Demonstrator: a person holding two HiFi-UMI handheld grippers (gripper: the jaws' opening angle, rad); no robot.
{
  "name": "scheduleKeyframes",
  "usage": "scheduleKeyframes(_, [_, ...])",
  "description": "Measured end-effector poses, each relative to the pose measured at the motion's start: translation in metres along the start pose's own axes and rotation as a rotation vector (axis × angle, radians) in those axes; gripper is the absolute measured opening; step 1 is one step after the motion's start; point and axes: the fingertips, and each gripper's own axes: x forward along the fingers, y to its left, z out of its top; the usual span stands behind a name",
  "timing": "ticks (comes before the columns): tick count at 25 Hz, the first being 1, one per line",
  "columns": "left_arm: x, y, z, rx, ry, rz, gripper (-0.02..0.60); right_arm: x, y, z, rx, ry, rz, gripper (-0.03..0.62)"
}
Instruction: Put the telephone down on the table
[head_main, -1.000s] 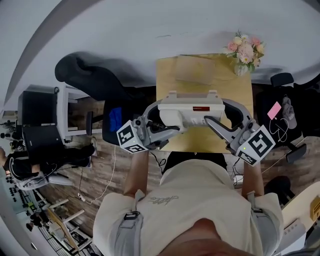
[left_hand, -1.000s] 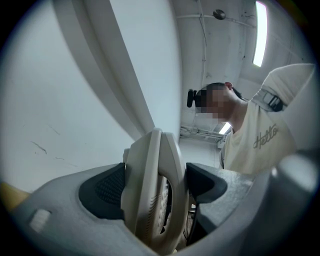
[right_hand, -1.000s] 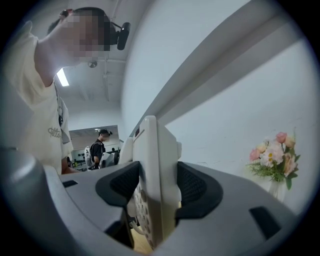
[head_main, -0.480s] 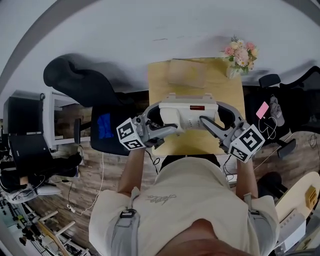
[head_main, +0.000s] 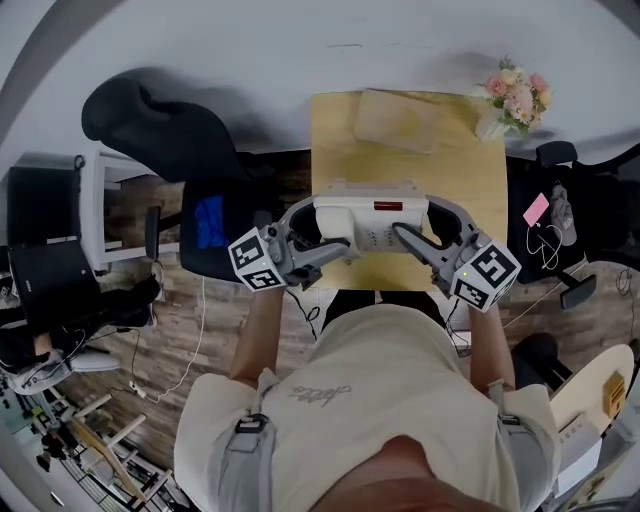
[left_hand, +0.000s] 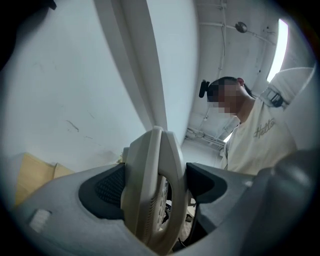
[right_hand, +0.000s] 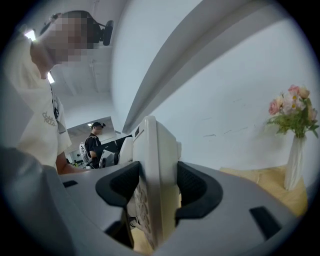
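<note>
Left claw (head_main: 322, 258) and right claw (head_main: 412, 241) each clench one end of the telephone (head_main: 368, 222); lower both evenly, keeping it level, onto the surface (head_main: 340, 150).

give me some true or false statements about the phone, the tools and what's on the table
1. The left tool and the right tool are each shut on the telephone, one at each end. True.
2. The vase of flowers stands at the far left corner of the table. False: it stands at the far right corner.
3. A wooden board lies on the far part of the table, beyond the telephone. True.
4. The telephone is black. False: it is off-white, with a small dark strip on top.
</note>
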Motion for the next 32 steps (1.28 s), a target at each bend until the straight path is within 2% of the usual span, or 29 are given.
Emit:
scheduleKeyframes(7, [-0.019, 0.045, -0.054, -0.127, 0.066, 0.050, 0.373, 0.021, -0.029, -0.063, 0.100, 0.066, -0.012, 0.232])
scheduleKeyframes(14, [-0.001, 0.092, -0.120, -0.251, 0.134, 0.049, 0.373, 0.012, -0.079, -0.127, 0.216, 0.116, -0.061, 0.232])
scheduleKeyframes(23, [0.034, 0.130, -0.149, -0.318, 0.220, 0.022, 0.372, 0.000, -0.129, -0.153, 0.312, 0.132, -0.098, 0.230])
scheduleKeyframes(32, [0.051, 0.164, -0.169, -0.390, 0.254, 0.048, 0.372, 0.004, -0.168, -0.172, 0.384, 0.168, -0.097, 0.230])
